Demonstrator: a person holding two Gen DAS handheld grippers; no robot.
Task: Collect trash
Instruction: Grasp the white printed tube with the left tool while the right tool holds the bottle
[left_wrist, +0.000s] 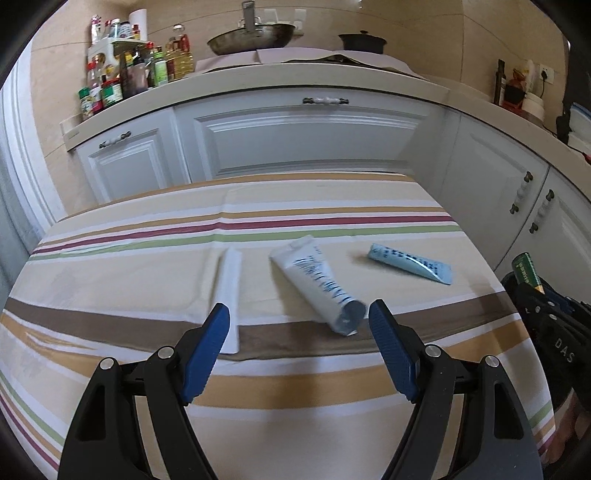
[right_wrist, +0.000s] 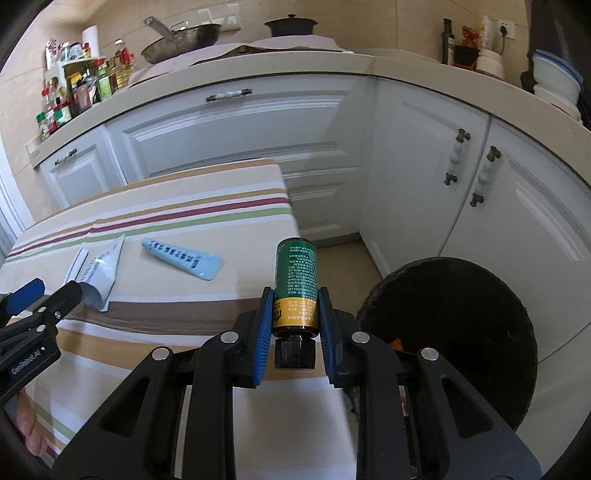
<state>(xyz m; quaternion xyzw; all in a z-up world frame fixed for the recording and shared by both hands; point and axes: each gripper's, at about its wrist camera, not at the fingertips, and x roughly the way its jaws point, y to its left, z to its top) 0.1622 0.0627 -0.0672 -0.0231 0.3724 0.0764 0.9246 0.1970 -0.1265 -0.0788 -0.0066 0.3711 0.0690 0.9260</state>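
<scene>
While the right gripper (right_wrist: 295, 310) clamps a green and gold bottle (right_wrist: 296, 280) between its blue pads, cap toward the camera, the left gripper (left_wrist: 299, 314) hangs with its jaws wide over the striped tablecloth (left_wrist: 110, 280). A black bin (right_wrist: 454, 332) stands on the floor just right of and below the right gripper, so the step in hand looks like carrying the bottle to it; that calls for swinging right until the bottle is over the opening, then spreading the fingers. Just ahead of the left gripper, by its right finger, lies a white tube (left_wrist: 317, 284), cap end nearest. A pale blue tube (left_wrist: 410, 263) lies further ahead to the right, and a folded white paper (left_wrist: 229, 291) by the left finger. Closing on the white tube needs a small shift right.
</scene>
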